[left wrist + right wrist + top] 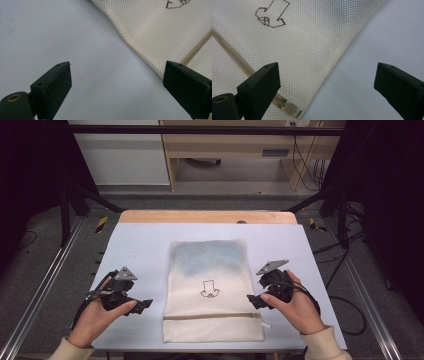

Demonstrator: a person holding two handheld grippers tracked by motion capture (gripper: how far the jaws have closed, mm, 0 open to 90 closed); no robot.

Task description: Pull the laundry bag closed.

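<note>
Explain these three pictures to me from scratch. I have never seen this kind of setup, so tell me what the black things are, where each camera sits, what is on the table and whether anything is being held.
No robot here: a person holds a hand-operated grasping tool in each hand, the left tool and the right tool. The high view comes from a fixed camera above the table. The other two pictures come from small cameras riding on each tool, looking out between its two black jaws.

On the table lies a flat cream mesh bag with a zipper near the person's end, a small drawn figure in the middle, and something bluish showing through at the far end.

Nothing is held. Both tools stand open, one beside each long edge of the bag.
</note>
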